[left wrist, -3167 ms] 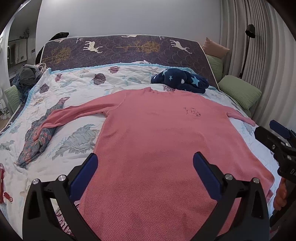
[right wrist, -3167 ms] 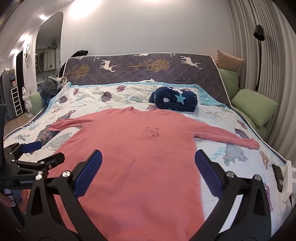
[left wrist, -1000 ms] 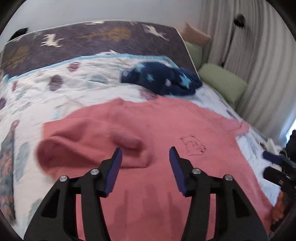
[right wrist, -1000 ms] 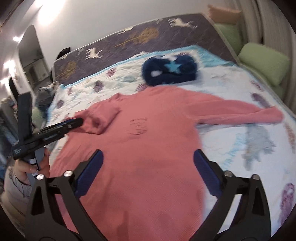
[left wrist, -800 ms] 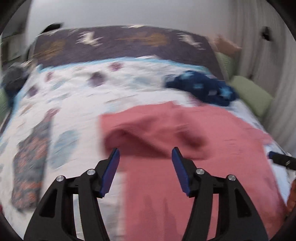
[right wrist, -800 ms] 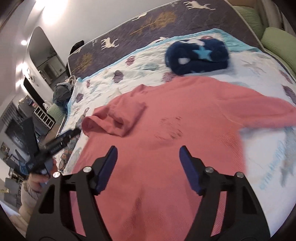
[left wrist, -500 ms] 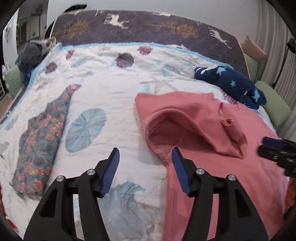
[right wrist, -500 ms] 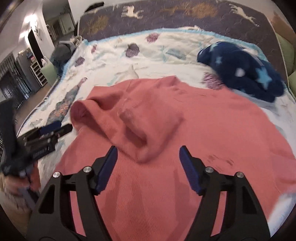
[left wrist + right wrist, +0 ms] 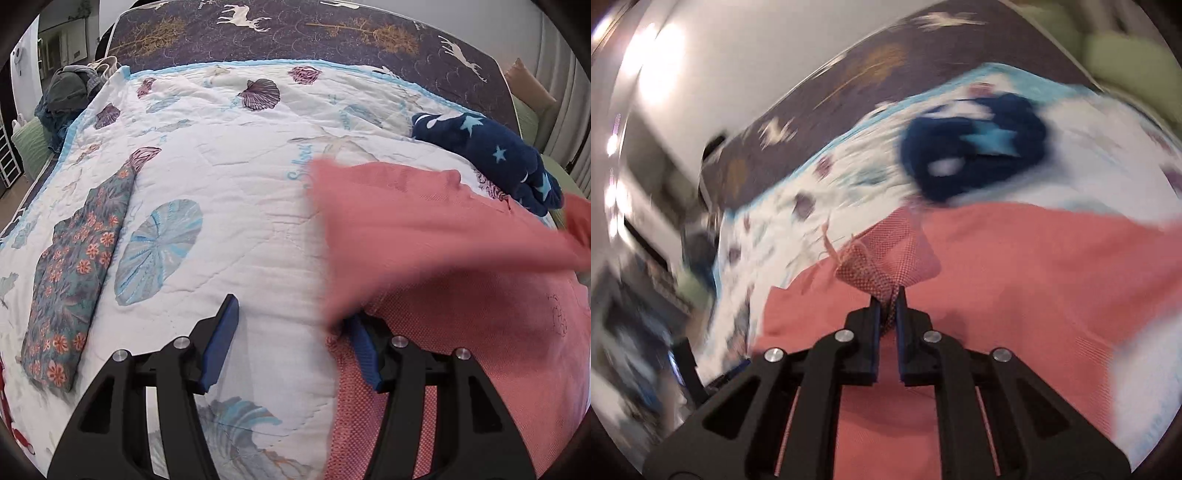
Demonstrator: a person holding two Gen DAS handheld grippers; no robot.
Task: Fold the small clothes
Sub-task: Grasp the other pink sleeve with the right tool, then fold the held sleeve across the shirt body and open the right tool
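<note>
2 grippers: right gripper [image 9: 886,295] pinching pink shirt [image 9: 1015,266] fold; left gripper [image 9: 291,339] spread wide beside shirt's edge.

My pink waffle-knit top [image 9: 461,295] fills the right half of the left wrist frame, lying on the bed. One part of it is raised and blurred, sweeping across the upper right of that frame above the flat body, where a small outline drawing shows at the far right edge. In the right wrist frame the same top [image 9: 1015,277] spreads across the centre and lower right, and a bunched fold of it, with loose threads, rises at centre.
</note>
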